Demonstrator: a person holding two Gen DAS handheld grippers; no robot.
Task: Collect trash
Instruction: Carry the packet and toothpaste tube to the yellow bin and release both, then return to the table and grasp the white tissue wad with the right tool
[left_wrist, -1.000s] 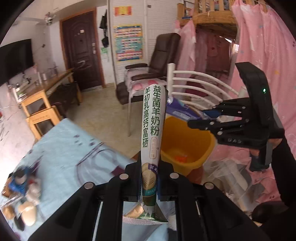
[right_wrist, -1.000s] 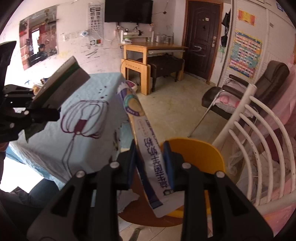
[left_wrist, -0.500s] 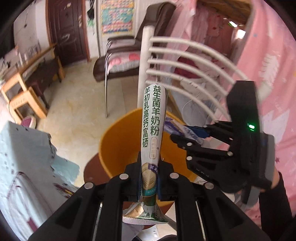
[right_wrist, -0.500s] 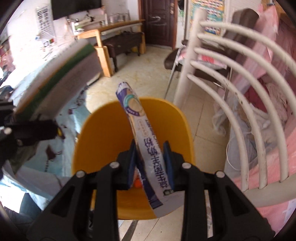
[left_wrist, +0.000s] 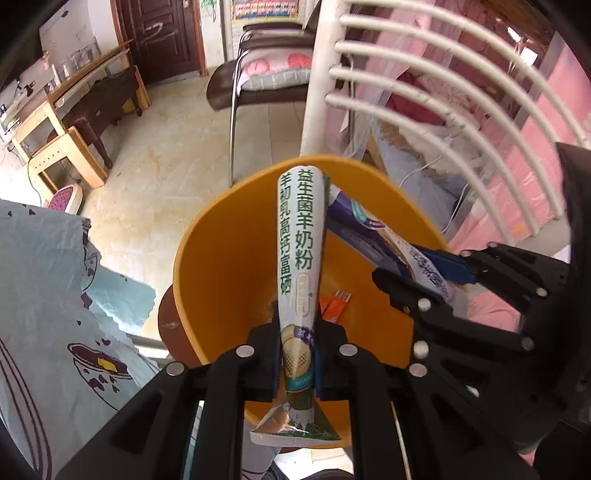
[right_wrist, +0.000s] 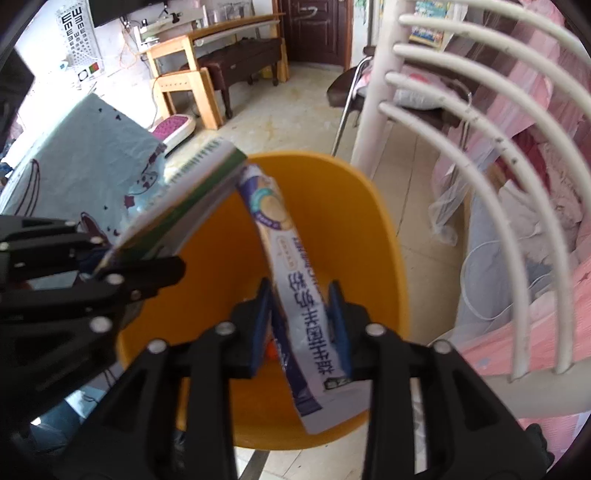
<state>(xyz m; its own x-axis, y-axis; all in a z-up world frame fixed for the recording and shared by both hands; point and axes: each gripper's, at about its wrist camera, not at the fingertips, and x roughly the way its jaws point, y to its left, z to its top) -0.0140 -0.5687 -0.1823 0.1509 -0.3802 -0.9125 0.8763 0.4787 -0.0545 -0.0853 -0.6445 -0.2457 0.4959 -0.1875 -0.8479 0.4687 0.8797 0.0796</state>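
Observation:
My left gripper (left_wrist: 297, 356) is shut on a green and white powder sachet (left_wrist: 297, 254) and holds it upright over the orange bin (left_wrist: 225, 273). My right gripper (right_wrist: 301, 326) holds a blue and white sachet (right_wrist: 295, 284) over the same bin (right_wrist: 380, 236); its jaws stand slightly apart around the sachet. In the left wrist view the right gripper (left_wrist: 424, 273) comes in from the right with the blue sachet (left_wrist: 373, 229). In the right wrist view the left gripper (right_wrist: 122, 266) comes in from the left with the green sachet (right_wrist: 184, 199). Small orange wrappers (left_wrist: 334, 304) lie in the bin.
A white curved rail frame (left_wrist: 424, 70) stands just behind the bin, with pink curtains (left_wrist: 554, 110) beyond. A table with a light blue patterned cloth (left_wrist: 48, 317) is at the left. A brown chair (left_wrist: 258, 74) and wooden furniture (left_wrist: 66, 122) stand on the tiled floor.
Both grippers have moved from beside the table to low over the orange bin, each with its sachet. The right gripper's jaws have parted slightly around the blue sachet.

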